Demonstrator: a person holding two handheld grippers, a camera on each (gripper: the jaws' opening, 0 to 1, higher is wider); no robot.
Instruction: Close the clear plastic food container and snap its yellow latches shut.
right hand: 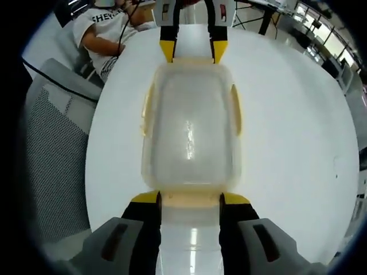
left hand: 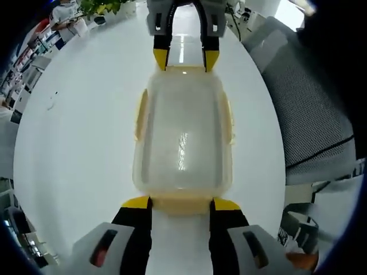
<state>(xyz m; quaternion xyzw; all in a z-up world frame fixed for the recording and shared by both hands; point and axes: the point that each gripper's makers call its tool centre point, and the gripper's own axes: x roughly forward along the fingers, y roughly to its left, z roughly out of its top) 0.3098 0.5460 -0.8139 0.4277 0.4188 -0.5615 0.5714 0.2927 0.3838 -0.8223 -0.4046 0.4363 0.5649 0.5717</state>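
clear container (left hand: pixel 182 143) on white table (left hand: pixel 80 126), left gripper (left hand: pixel 180 204) and right gripper (right hand: pixel 190 198) at opposite ends.

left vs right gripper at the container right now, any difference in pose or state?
Hardly any. The left gripper sits at one short end of the clear container, the right gripper at the opposite end, facing each other. Past the left gripper a grey mesh chair is on the view's right; past the right one, on the left. Shared: both open, yellow-tipped fingers straddling an end latch on the white table.
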